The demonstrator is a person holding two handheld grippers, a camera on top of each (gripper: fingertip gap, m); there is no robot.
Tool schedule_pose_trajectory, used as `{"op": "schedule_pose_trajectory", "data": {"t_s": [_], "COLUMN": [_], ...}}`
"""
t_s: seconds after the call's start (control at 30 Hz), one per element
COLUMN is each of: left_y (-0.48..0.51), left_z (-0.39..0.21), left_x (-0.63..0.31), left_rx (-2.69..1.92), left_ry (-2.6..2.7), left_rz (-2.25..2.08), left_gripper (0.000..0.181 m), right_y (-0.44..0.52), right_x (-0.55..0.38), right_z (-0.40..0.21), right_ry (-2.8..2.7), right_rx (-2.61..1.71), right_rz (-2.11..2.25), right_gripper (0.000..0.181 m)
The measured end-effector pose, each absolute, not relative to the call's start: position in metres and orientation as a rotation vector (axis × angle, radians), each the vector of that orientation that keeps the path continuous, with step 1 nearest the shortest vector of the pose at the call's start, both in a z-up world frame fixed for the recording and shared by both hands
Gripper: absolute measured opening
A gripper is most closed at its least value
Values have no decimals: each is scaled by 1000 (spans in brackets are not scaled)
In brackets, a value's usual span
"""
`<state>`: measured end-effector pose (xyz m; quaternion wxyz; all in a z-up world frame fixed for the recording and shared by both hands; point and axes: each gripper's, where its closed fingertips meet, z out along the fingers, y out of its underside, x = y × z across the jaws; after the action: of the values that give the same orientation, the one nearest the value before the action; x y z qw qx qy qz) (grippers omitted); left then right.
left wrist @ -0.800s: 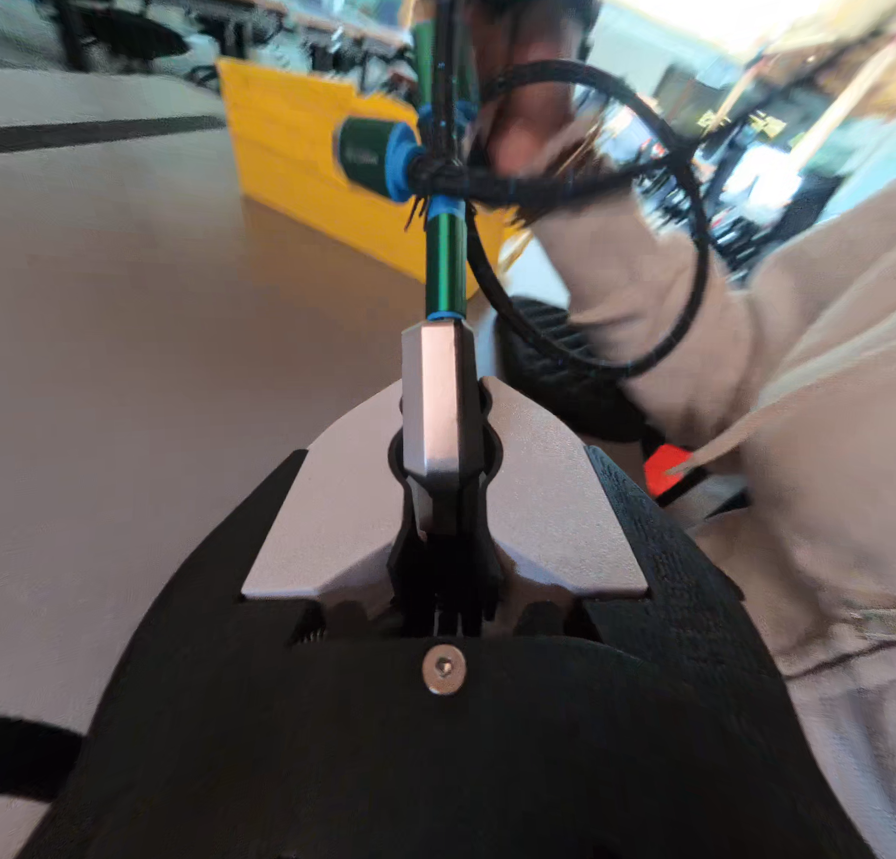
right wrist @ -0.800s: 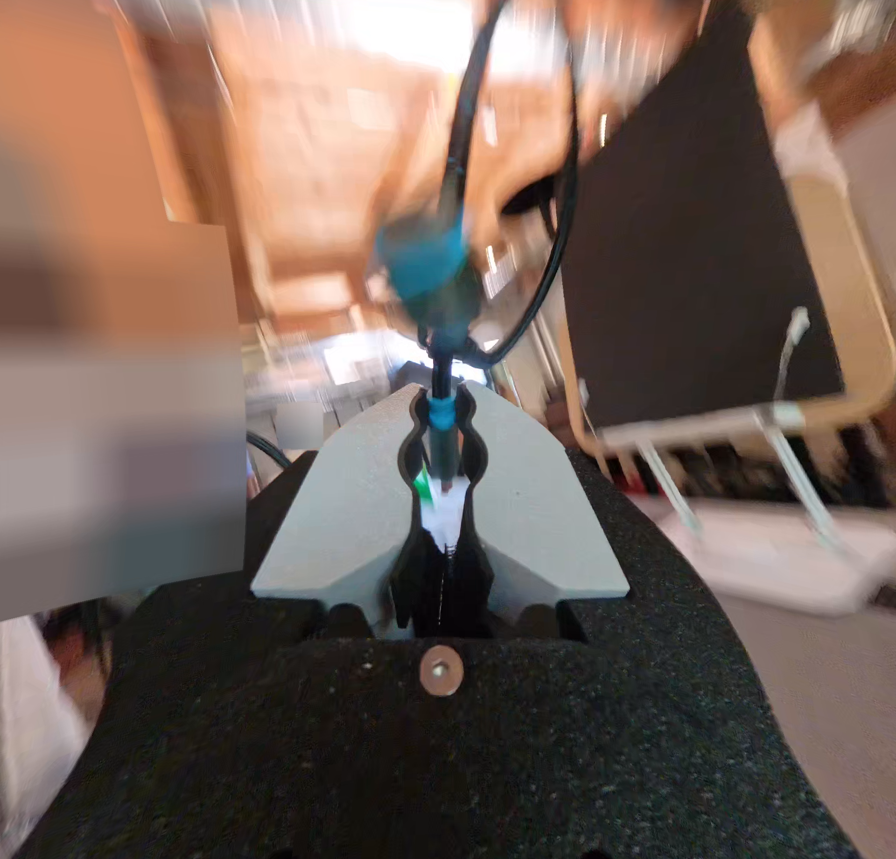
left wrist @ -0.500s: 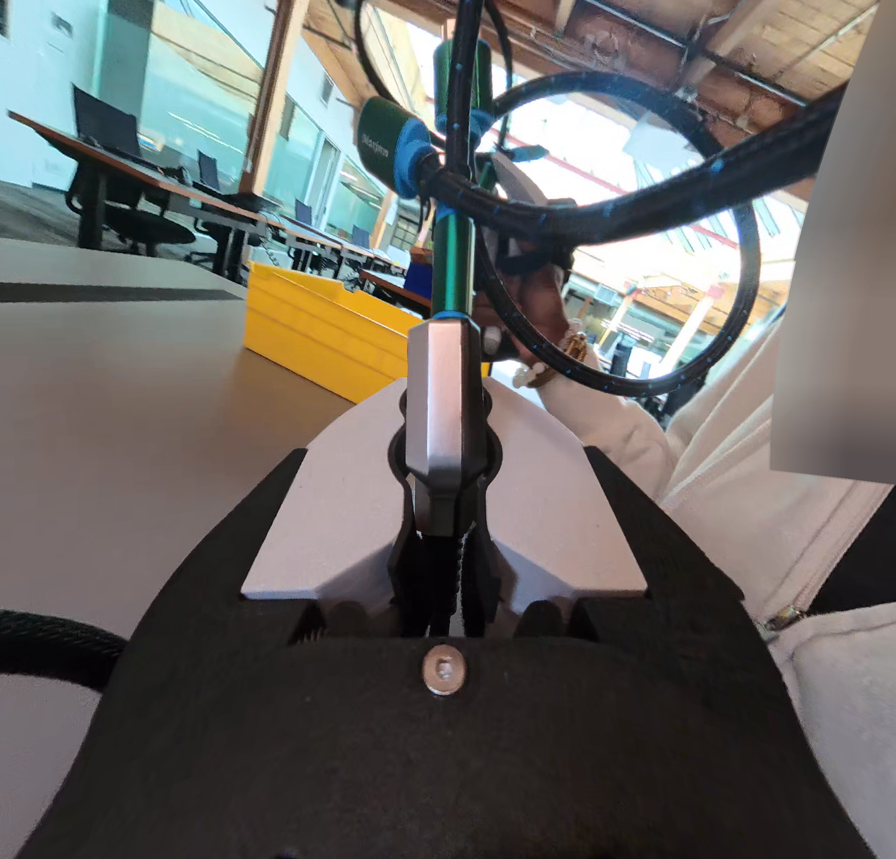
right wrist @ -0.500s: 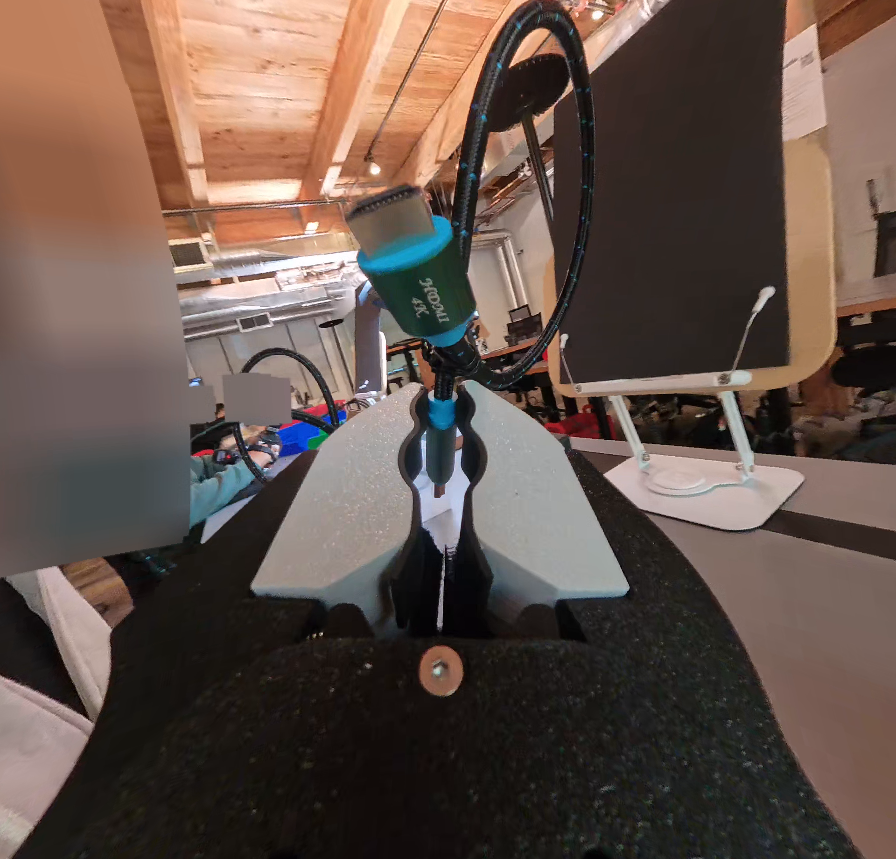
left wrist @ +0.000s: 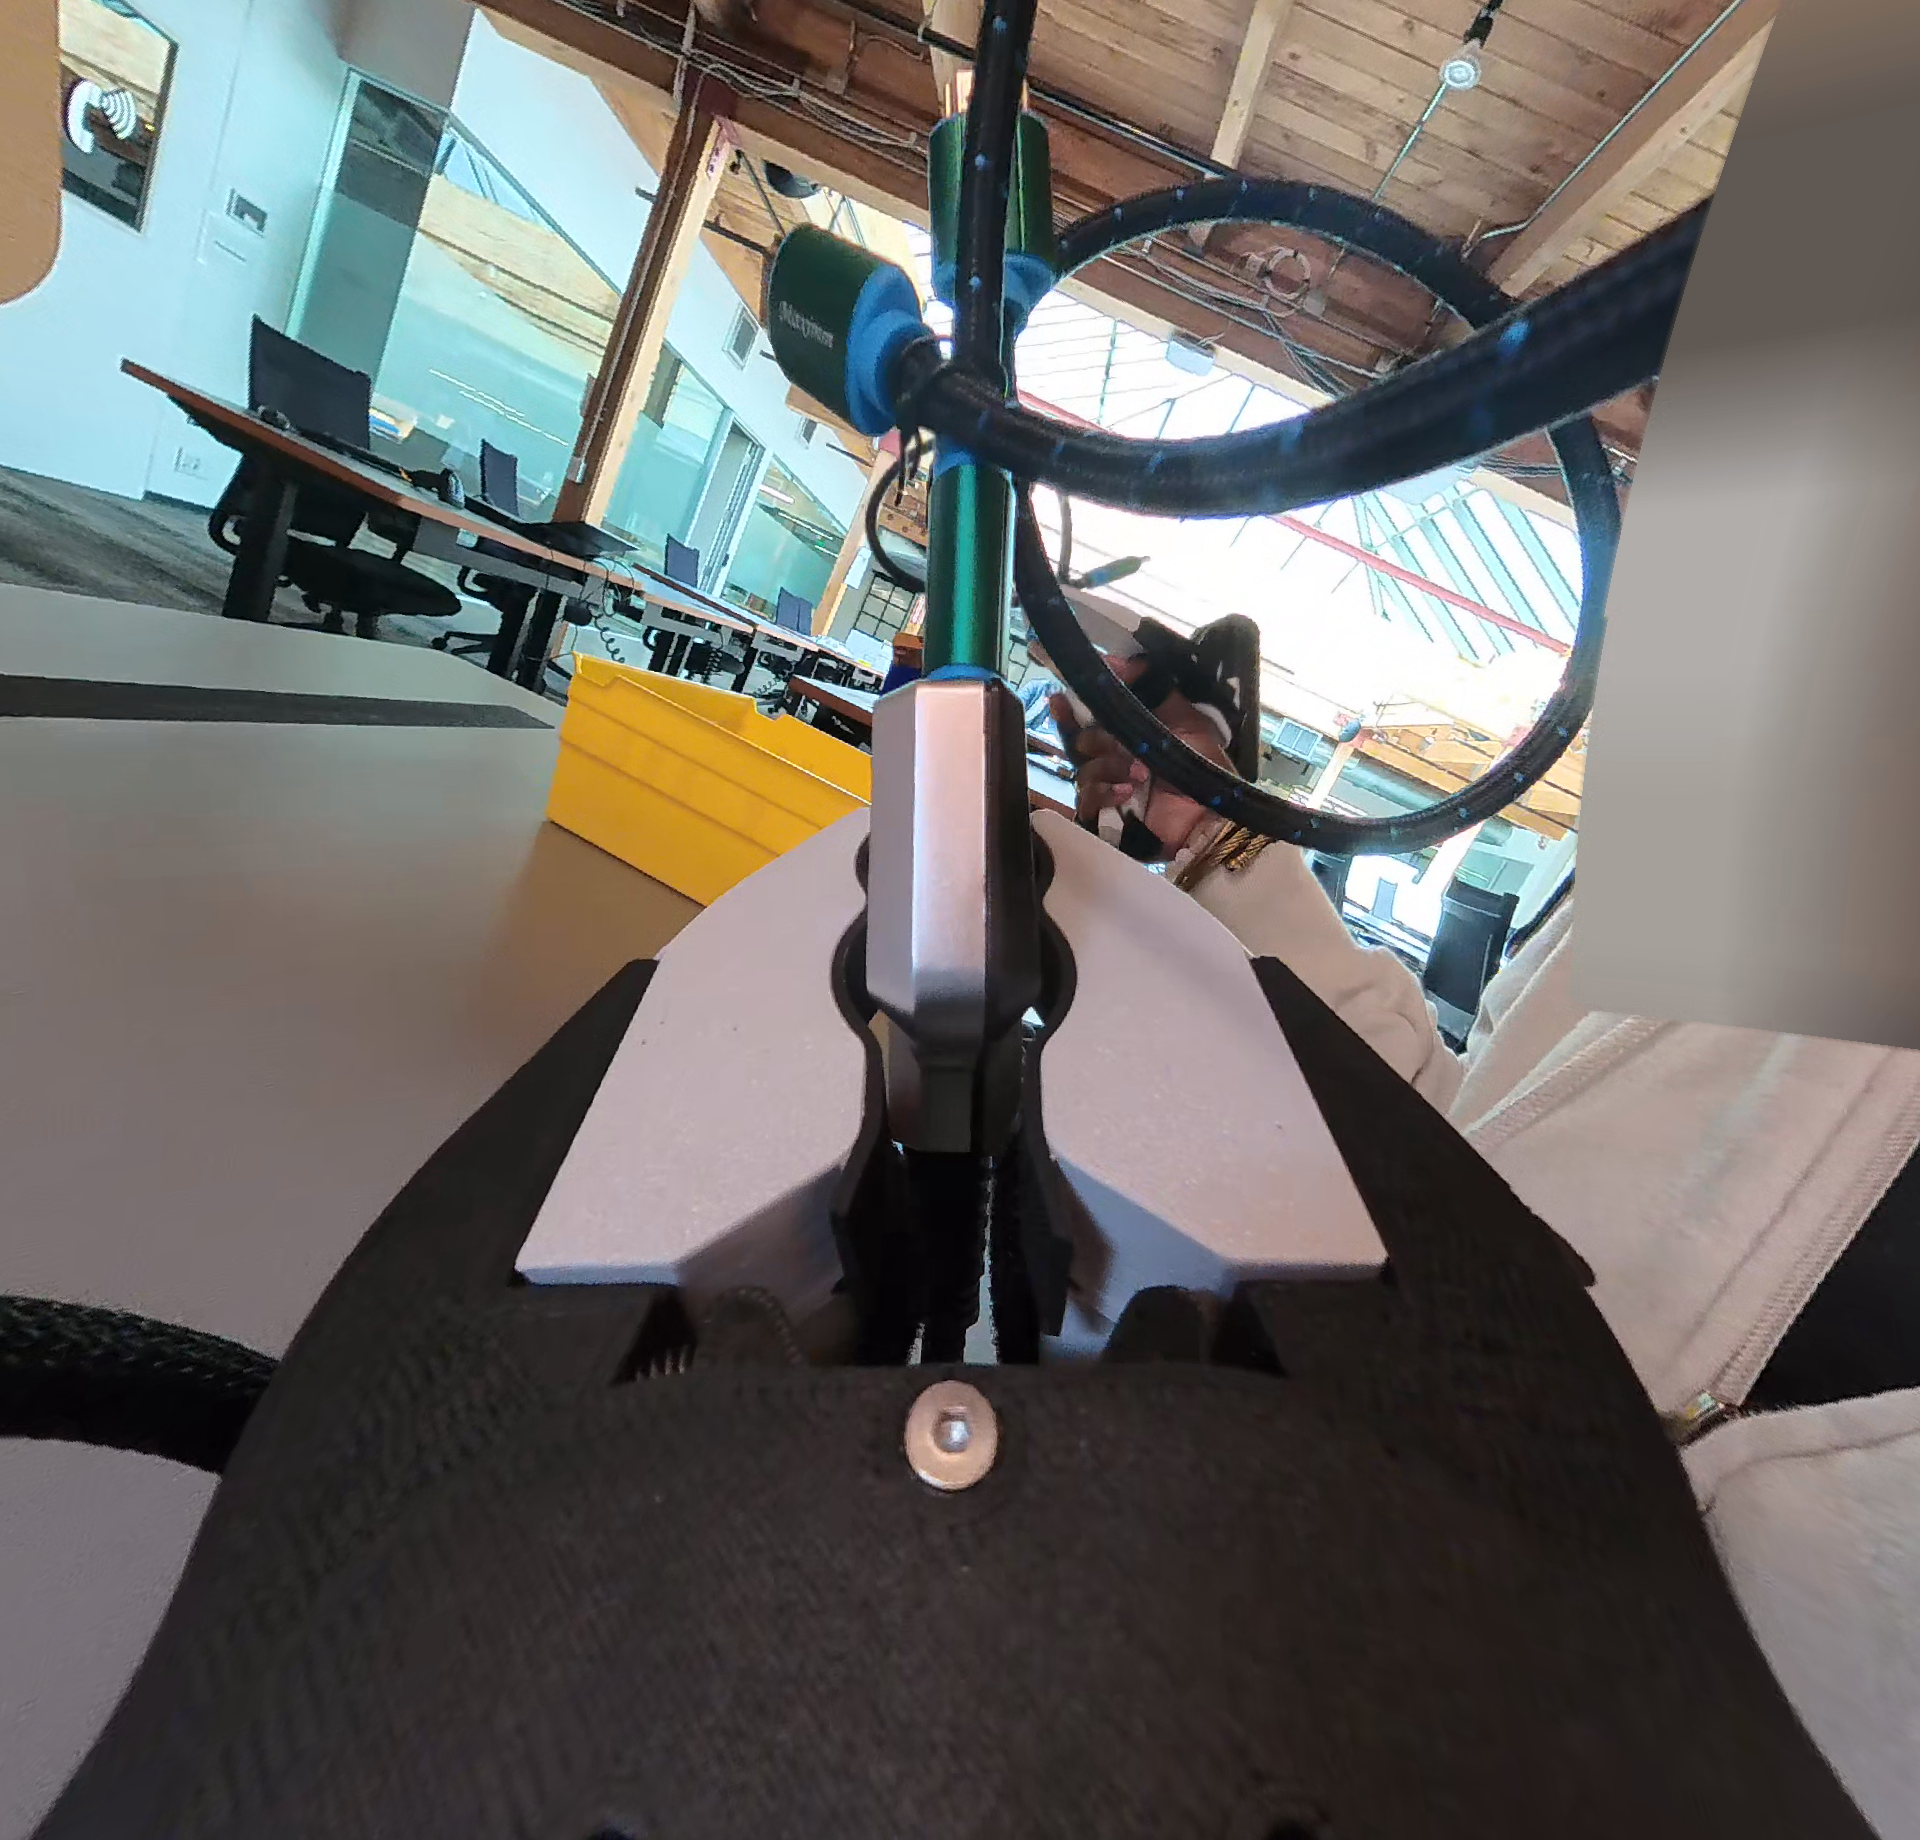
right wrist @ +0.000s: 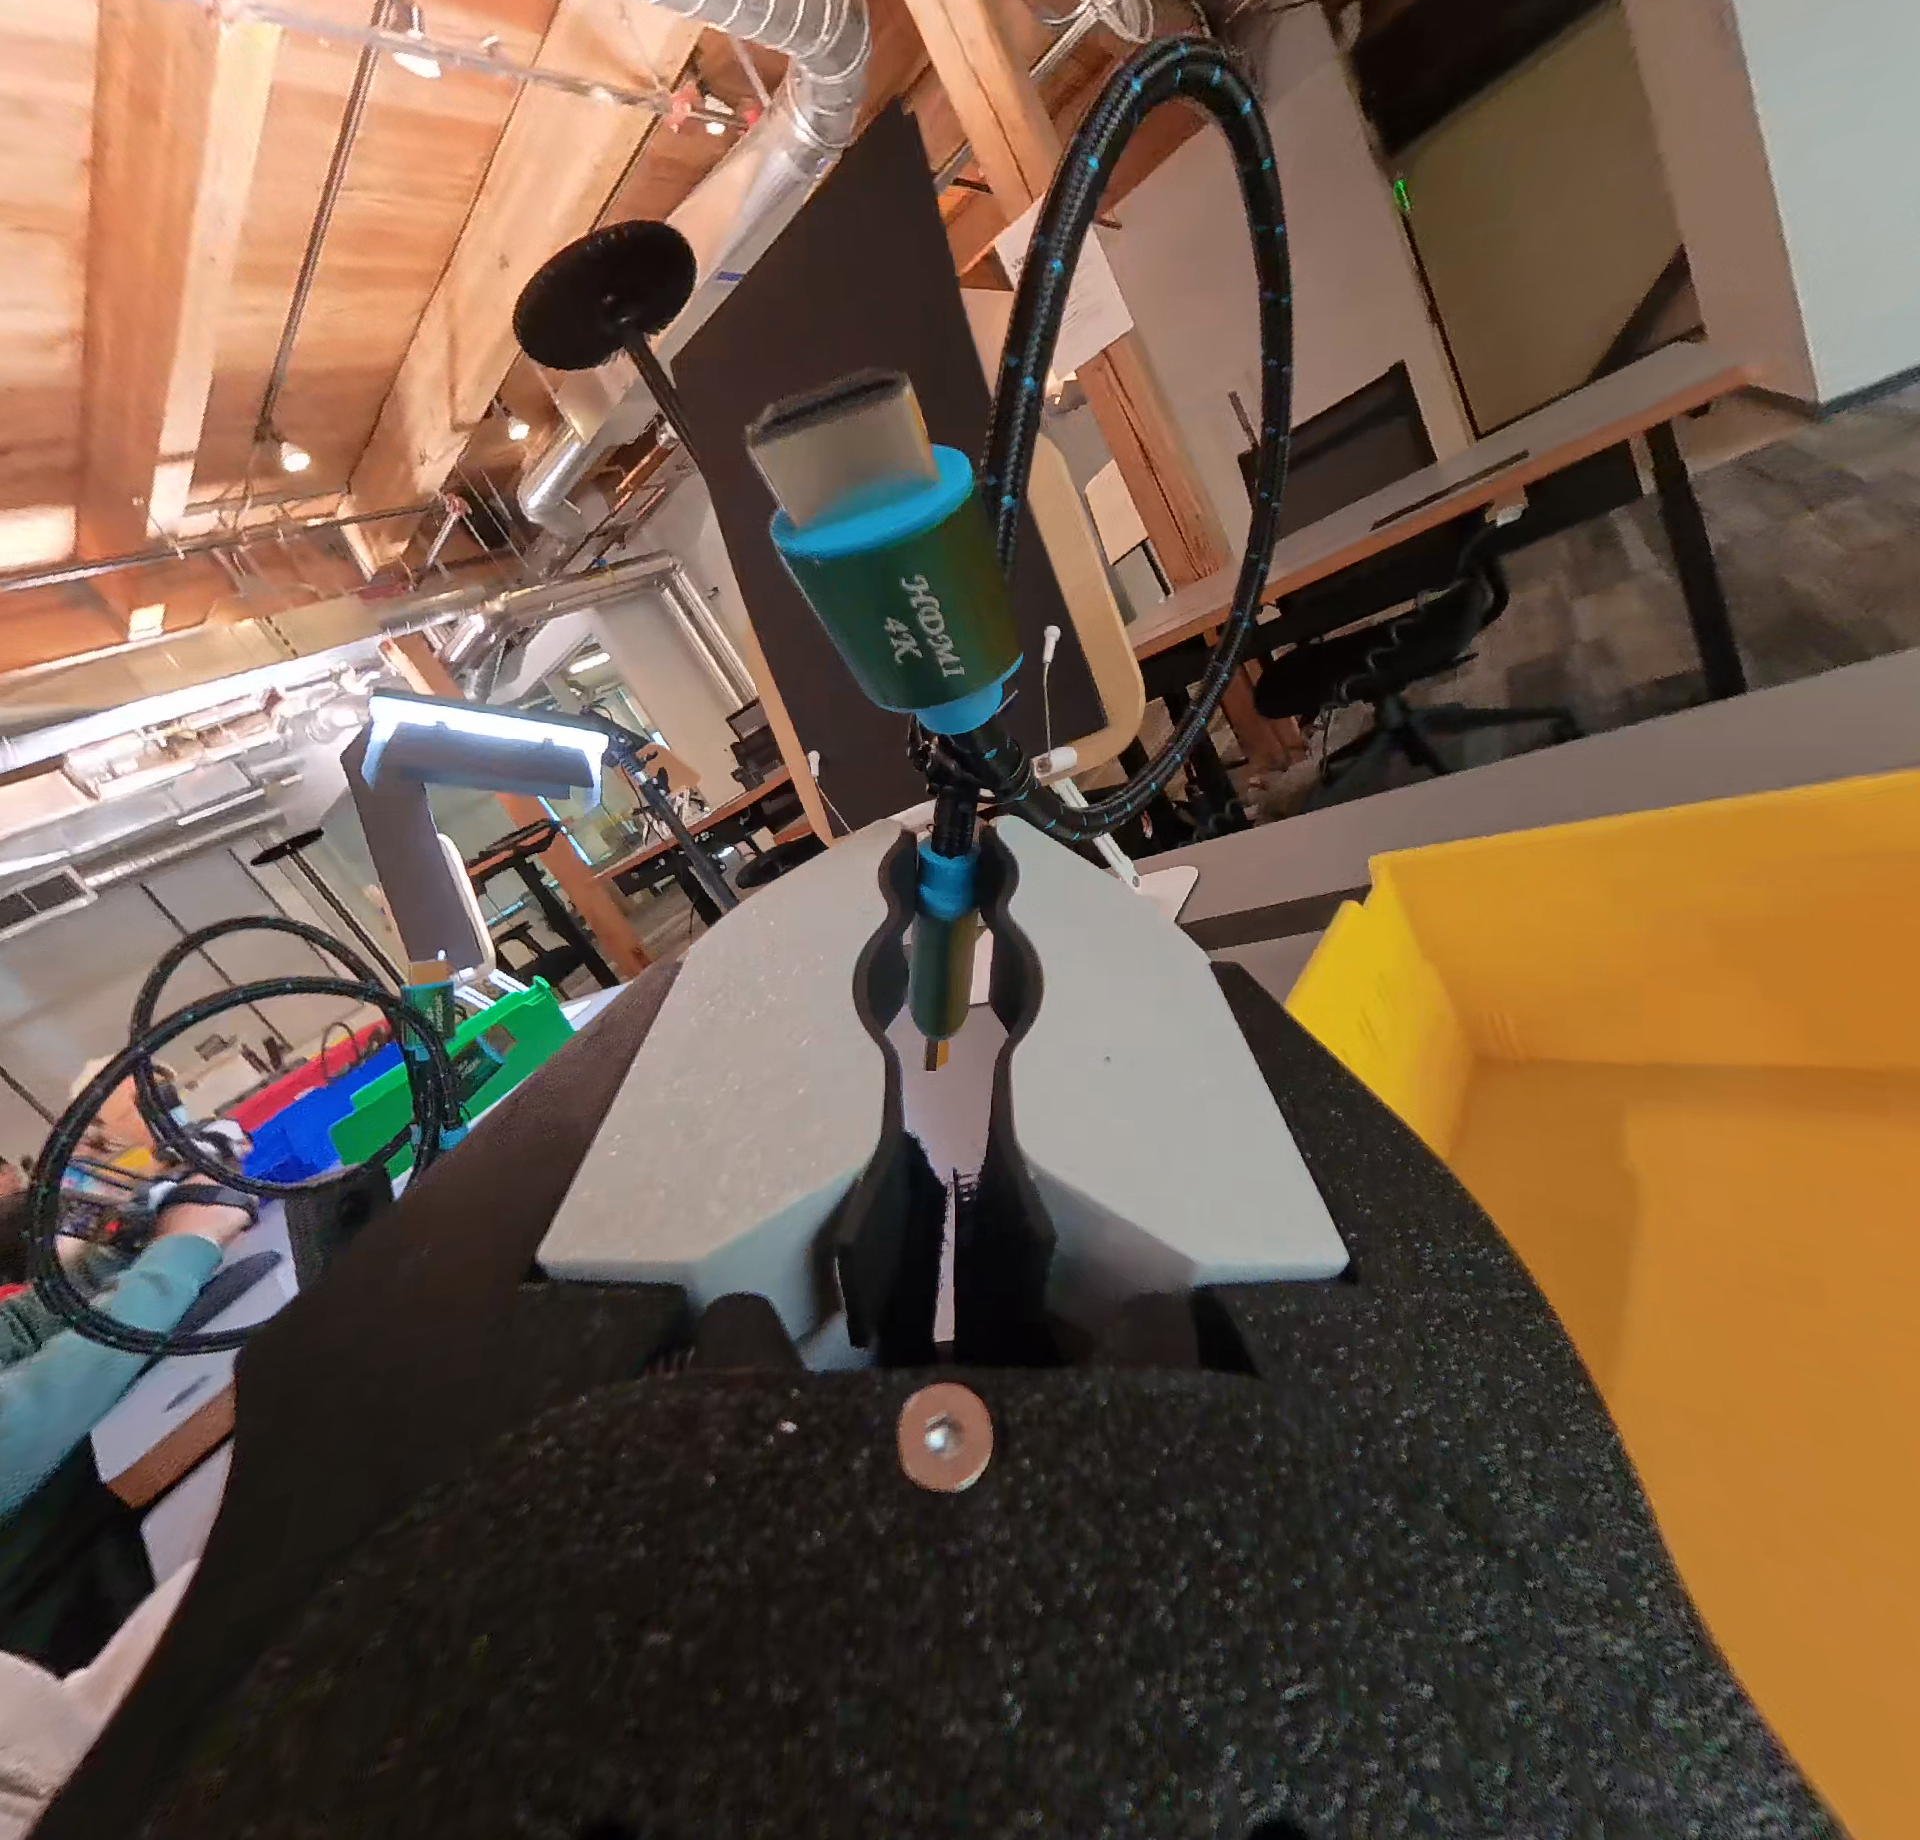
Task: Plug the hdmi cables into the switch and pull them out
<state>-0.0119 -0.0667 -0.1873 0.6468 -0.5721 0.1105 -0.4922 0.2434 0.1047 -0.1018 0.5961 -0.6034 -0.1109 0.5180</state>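
**Both grippers clamped: switch in the left, cable plug in the right**

The left gripper is closed on a slim silver switch, held upright between the grey fingers. A green plug stands in the switch's far end, so one cable seems already seated. Braided black cable loops to the right of it, with a second green plug tied in at the left of the bundle.

The right gripper is pinched on a thin green plug at its blue collar, the tip pointing back toward the camera. Beyond it, a loose plug and the looped cable rise up. A yellow bin sits just right.

The plug bodies look rigid and smooth, so they could twist in the grip; the collar or body is the sensible hold. The braided cord looks stiff and springy, and will likely tug sideways, so the cable itself is a poor place to pull. The switch looks light and needs bracing.
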Motion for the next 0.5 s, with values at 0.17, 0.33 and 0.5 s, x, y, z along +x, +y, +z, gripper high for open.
{"op": "schedule_pose_trajectory", "data": {"t_s": [0.17,0.33,0.5], "left_y": [-66,-66,-65], "left_z": [-189,-190,-191], "left_x": [-12,-12,-12], "left_rx": [-1313,-1321,-1325], "left_ry": [248,251,254], "left_rz": [-1116,-1114,-1111], "left_gripper": [22,22,22], "right_y": [114,117,124], "right_x": [252,257,262], "right_z": [-117,-123,-138], "right_ry": [-197,-161,-121], "right_rx": [-1458,-1461,-1528], "right_rz": [1199,1235,1224], "right_gripper": [11,11,12]}}
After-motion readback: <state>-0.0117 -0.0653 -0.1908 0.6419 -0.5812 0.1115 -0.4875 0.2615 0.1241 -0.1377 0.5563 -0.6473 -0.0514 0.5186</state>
